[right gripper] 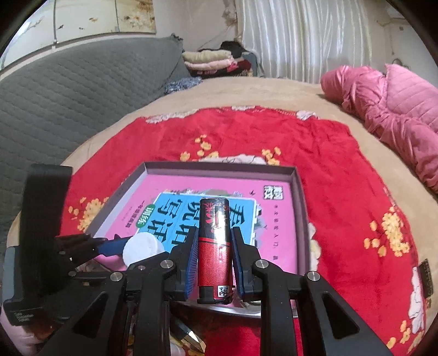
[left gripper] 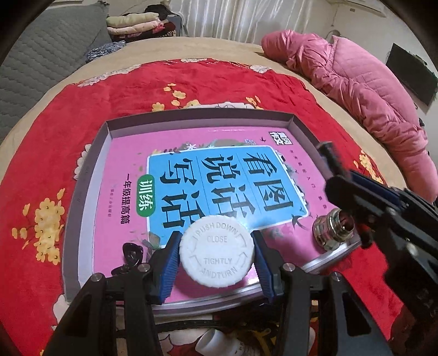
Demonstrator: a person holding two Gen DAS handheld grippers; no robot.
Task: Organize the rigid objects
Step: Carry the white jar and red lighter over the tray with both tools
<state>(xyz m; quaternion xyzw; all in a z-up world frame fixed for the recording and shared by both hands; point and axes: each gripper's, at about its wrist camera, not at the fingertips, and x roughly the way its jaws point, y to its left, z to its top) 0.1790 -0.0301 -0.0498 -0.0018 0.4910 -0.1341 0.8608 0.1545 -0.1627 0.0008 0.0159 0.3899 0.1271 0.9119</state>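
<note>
A shallow grey tray [left gripper: 87, 164] holds a pink book [left gripper: 123, 153] with a blue title panel. My left gripper [left gripper: 216, 256] is shut on a white round bottle cap [left gripper: 216, 252] marked "push down, close tightly and turn", over the tray's near edge. It also shows in the right wrist view [right gripper: 142, 247]. My right gripper [right gripper: 215, 250] is shut on a red and black cylinder [right gripper: 215, 246], held lengthwise over the tray [right gripper: 299, 191]. In the left wrist view the right gripper [left gripper: 356, 197] comes in from the right, above a small metal and glass fitting [left gripper: 332, 228] on the book.
The tray lies on a red flowered cloth [left gripper: 219, 82] over a beige bed. A pink padded jacket [left gripper: 356, 90] lies at the far right. Folded clothes [left gripper: 137, 24] and a grey quilted cover [right gripper: 68, 90] are at the back left. A white cup [left gripper: 216, 342] sits below the left gripper.
</note>
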